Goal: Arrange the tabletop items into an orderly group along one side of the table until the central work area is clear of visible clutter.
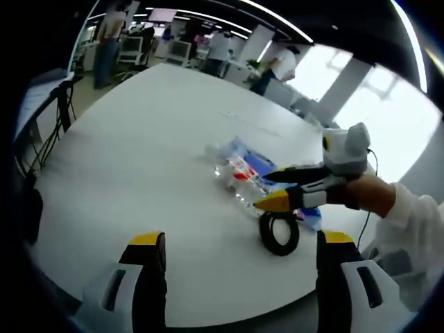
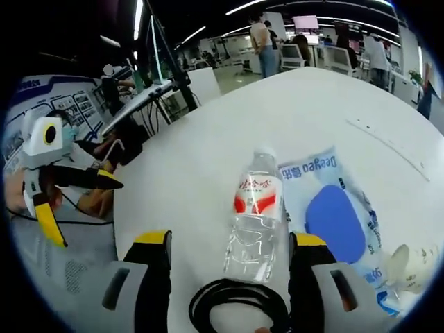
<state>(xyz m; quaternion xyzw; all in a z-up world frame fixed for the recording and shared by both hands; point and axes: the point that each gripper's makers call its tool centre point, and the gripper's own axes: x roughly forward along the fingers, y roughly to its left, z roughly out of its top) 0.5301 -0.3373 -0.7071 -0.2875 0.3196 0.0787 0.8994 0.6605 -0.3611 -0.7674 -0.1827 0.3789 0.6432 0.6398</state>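
The right gripper (image 2: 225, 267) is reaching wide-jawed over the black cable coil (image 2: 239, 302) toward the water bottle (image 2: 254, 215) lying beside the blue packet (image 2: 336, 218), seemingly to gather it, while the left gripper (image 1: 243, 260) is hovering wide nearby.

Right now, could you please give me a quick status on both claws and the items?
Both claws open, empty. Right claw straddles lying water bottle, black cable coil at its base. Left claw hovers off the items. Blue-print plastic bag beside bottle.

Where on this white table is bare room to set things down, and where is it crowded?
Bare: the table from the water bottle out to the far rim. Crowded: bottle, blue packet and black cable coil lie bunched by the right gripper.
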